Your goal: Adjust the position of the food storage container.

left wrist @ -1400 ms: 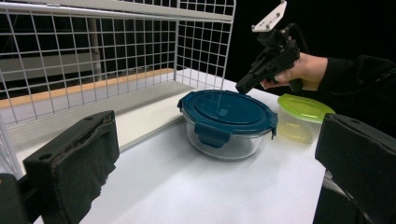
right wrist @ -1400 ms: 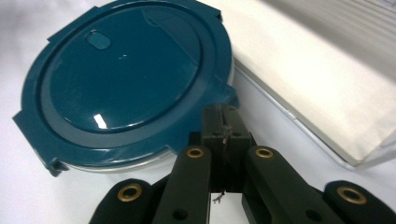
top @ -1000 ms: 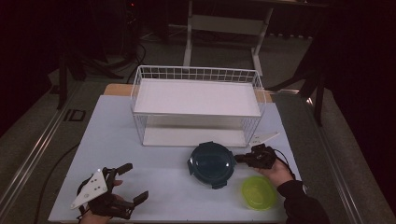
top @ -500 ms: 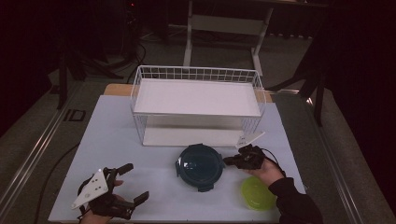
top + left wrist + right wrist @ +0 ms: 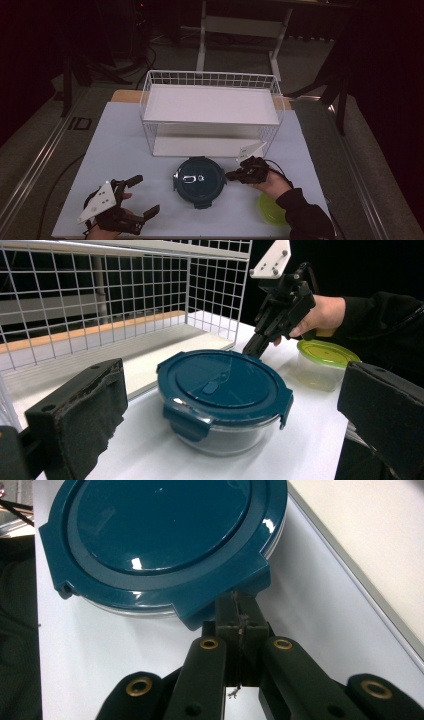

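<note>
High view: the round container is sitting mid-bench, just at six o'clock of the wire rack, not yet in it; the right gripper, jaws pressed together, is nudging its three o'clock edge.

Left gripper view: the left gripper is waiting, jaws wide and empty.

Right gripper view: the teal lid is looking glossy, latched over clear glass.

A dark teal lid tops the clear bowl, a lime-green lid the tub, beside a white wire rack and black grippers.
</note>
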